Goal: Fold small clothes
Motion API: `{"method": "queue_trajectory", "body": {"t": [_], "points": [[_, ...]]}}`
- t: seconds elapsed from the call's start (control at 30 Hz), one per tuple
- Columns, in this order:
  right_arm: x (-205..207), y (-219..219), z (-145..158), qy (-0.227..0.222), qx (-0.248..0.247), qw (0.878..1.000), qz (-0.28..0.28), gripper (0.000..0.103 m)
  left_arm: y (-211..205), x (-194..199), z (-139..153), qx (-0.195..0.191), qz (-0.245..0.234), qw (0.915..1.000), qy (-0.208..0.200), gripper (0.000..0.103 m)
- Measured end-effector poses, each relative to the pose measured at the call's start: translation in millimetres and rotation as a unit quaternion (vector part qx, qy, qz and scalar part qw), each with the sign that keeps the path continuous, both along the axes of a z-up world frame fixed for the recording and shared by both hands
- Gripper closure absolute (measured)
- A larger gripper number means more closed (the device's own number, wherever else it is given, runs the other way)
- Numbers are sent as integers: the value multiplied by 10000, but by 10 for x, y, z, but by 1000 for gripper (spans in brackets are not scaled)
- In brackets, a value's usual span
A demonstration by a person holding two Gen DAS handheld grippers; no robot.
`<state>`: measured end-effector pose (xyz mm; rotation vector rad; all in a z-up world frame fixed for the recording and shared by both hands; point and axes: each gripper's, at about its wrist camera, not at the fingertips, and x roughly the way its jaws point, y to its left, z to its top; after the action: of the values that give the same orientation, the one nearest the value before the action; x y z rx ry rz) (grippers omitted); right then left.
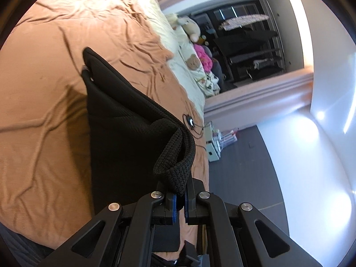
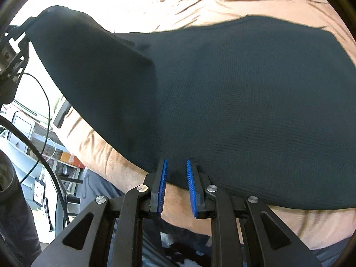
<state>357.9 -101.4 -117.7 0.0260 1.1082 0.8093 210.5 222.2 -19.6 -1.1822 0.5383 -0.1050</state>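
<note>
A black knit garment (image 1: 124, 120) lies on a bed with a tan sheet (image 1: 44, 89). My left gripper (image 1: 180, 198) is shut on a bunched edge of the garment and holds that corner lifted above the sheet. In the right wrist view the garment (image 2: 233, 100) spreads wide across the tan sheet (image 2: 300, 224), with one corner raised at the far left. My right gripper (image 2: 176, 175) is open, its blue pads (image 2: 191, 184) parted at the garment's near edge, with cloth between the tips but not clamped.
Cream bedding with plush toys (image 1: 189, 51) lies at the far end of the bed. A small device with a cable (image 1: 190, 120) sits on the sheet near the bed edge. Grey floor (image 1: 244, 155), shelves and cables (image 2: 44, 133) lie beside the bed.
</note>
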Motion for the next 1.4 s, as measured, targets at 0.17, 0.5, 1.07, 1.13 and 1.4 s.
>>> {"method": "queue_trajectory", "body": {"t": [0.17,0.5,1.07,1.13,1.4], "points": [[68,-370,156,-126,258,9993,-223,83,-218,240,109,85,-273,9996,-28,99],[89,-1177,316,-442,567,9934,-891,49,-824,672,186,298,-1006,9945,-25,99],[-27,-1941,279,-399,668,9843,-1584,46,-2117,1264,-487,444,-2289,9699,706,99],[-52,-2005,258,-370,667,9832,-1660,45,-2249,1310,-602,439,-2455,9648,831,99],[-32,-2053,166,-187,600,9827,-1743,41,-2195,1325,-970,263,-2474,9588,1368,32]]}}
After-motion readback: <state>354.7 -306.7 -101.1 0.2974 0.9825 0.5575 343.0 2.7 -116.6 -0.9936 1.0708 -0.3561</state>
